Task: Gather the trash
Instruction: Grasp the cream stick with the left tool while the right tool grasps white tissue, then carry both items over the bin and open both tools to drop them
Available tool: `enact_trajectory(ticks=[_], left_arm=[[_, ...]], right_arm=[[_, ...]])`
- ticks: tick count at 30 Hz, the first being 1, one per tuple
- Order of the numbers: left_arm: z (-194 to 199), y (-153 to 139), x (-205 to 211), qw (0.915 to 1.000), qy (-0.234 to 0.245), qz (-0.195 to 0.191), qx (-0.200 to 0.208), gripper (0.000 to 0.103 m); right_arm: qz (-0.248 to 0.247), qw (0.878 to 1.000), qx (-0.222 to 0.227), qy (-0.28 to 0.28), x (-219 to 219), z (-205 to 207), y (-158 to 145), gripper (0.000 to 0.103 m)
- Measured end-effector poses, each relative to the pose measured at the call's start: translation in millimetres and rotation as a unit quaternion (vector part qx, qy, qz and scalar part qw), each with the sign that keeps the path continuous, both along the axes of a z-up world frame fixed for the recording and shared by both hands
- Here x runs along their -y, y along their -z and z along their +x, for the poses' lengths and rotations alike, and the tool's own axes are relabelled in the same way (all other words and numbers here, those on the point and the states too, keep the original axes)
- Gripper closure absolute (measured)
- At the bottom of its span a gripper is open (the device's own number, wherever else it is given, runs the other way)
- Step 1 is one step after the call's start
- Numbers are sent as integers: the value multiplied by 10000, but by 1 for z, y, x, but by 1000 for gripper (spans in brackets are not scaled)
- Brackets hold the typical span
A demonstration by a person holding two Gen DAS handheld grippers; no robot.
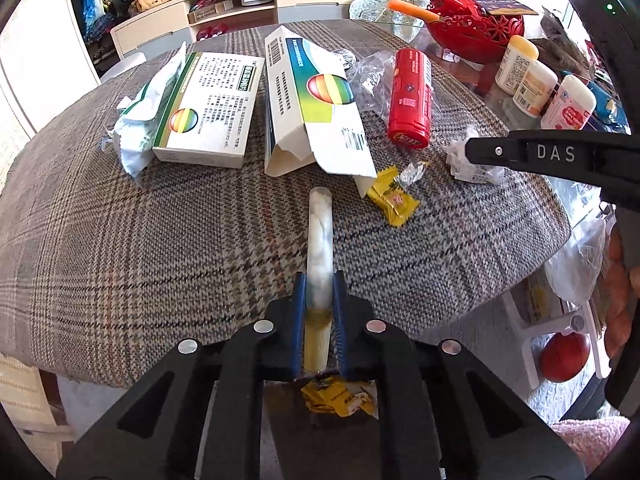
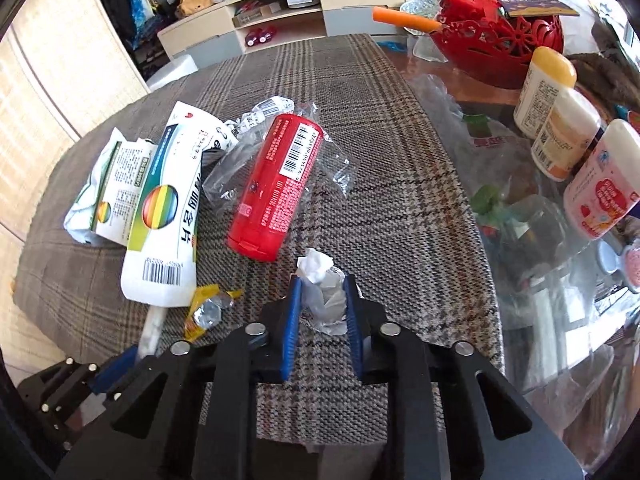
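My left gripper [image 1: 319, 280] is shut on a white plastic tube with a yellowish end [image 1: 320, 236], held over the plaid tablecloth; the tube also shows in the right wrist view [image 2: 154, 326]. My right gripper [image 2: 322, 292] has its jaws around a crumpled white paper ball [image 2: 320, 284] on the cloth, pads close to its sides; the ball also shows in the left wrist view [image 1: 476, 164]. On the table lie a red canister [image 2: 276, 184], clear plastic wrap [image 2: 228, 172], two opened white boxes [image 1: 208, 108] [image 1: 312, 100], a yellow wrapper [image 1: 394, 196] and a foil wrapper [image 2: 208, 312].
A red lattice basket [image 2: 500, 44] and three white bottles [image 2: 568, 136] stand on the glass part of the table [image 2: 520, 220] at right. A crumpled yellow wrapper [image 1: 340, 398] lies below the left gripper. A cabinet [image 1: 248, 4] stands behind.
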State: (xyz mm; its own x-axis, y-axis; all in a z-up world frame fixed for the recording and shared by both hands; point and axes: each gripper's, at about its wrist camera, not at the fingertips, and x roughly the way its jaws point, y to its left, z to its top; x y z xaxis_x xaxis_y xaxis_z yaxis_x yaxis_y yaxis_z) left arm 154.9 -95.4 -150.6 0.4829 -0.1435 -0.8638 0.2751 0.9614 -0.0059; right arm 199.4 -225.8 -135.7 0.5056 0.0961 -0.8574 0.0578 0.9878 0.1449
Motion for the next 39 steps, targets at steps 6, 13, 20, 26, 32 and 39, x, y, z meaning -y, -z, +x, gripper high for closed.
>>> enact_trajectory(ticks=[6, 13, 20, 26, 32, 39], left_arm=[[-19, -1, -12, 10000, 9, -84, 11, 92], [-55, -7, -26, 9997, -20, -204, 166, 92], [-102, -1, -37, 9992, -63, -388, 80, 92], [-139, 18, -50, 9977, -165, -661, -8, 91], [-155, 48, -57, 9957, -293, -854, -200, 91], [-162, 79, -55, 9937, -289, -964, -493, 91]], right_arm=[[47, 10000, 75, 7, 5, -17, -6, 90], [131, 9994, 314, -17, 2, -64, -20, 91], [269, 9984, 408, -281, -20, -122, -15, 91], [498, 9978, 178, -393, -39, -153, 17, 91], [641, 9971, -67, -404, -53, -171, 52, 91], [572, 9965, -339, -501, -68, -177, 82, 91]])
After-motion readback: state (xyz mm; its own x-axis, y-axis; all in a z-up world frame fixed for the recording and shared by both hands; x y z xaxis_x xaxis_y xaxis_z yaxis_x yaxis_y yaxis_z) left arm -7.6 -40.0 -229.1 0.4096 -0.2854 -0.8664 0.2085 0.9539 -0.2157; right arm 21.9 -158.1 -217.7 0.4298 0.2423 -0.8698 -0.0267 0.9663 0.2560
